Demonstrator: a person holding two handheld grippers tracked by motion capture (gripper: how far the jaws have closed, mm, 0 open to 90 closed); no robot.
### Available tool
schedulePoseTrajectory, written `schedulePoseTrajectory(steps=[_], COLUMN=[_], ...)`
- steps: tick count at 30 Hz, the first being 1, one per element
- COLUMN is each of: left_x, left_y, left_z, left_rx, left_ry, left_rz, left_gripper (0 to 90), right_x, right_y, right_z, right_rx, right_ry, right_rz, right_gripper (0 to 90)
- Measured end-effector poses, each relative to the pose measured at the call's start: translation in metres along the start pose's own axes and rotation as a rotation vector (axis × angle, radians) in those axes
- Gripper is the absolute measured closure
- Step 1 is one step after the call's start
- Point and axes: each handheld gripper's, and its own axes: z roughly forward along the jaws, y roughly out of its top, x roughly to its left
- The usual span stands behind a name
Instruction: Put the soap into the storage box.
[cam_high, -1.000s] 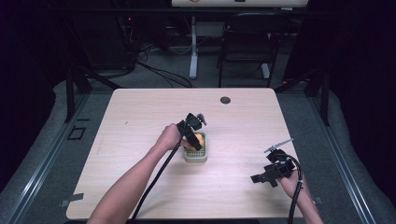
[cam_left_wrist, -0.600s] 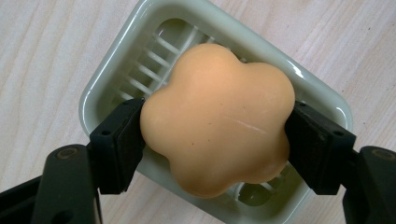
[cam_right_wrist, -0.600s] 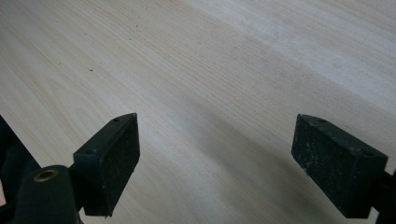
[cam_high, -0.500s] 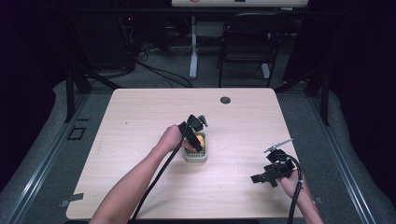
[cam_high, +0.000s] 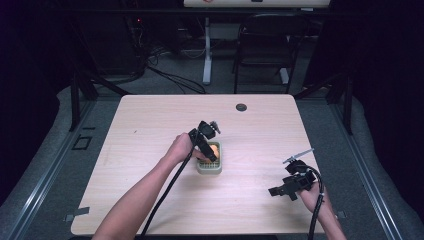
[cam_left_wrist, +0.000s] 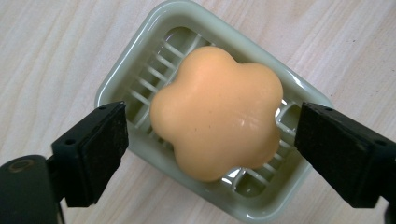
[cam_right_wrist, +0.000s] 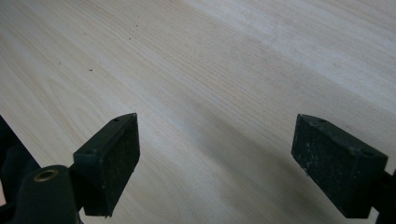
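An orange flower-shaped soap (cam_left_wrist: 217, 112) lies in a pale green slatted soap dish (cam_left_wrist: 140, 51) at the middle of the table. My left gripper (cam_left_wrist: 215, 140) points down over it. Its jaws have just been opening and now stand on either side of the soap, with both pads clear of it. In the high view the left gripper (cam_high: 207, 145) hangs over the dish (cam_high: 209, 169), where the soap (cam_high: 214, 149) shows as an orange spot. My right gripper (cam_high: 276, 191) rests low near the table's front right, and in its own view the right gripper (cam_right_wrist: 215, 154) is open over bare wood.
The light wooden table (cam_high: 150, 130) has a small dark round grommet (cam_high: 241, 107) near its far edge. A black chair (cam_high: 262, 40) and cables on the floor lie beyond the table. Each gripper trails a black cable toward the front edge.
In the high view both hands stay where they were; the left gripper still hangs over the dish and the soap stays in it.
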Motion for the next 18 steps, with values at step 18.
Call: schedulePoseTrajectory(steps=[18], left_x=[-0.001], left_y=[-0.04], left_z=[-0.044], left_rx=[-0.044], left_ry=[0.019], left_rz=[-0.011], left_gripper=[0.2], right_x=[0.001], right_y=[0.0], right_z=[0.0], right_rx=[0.0], right_ry=[0.002], right_rz=[0.002], right_gripper=[15.1])
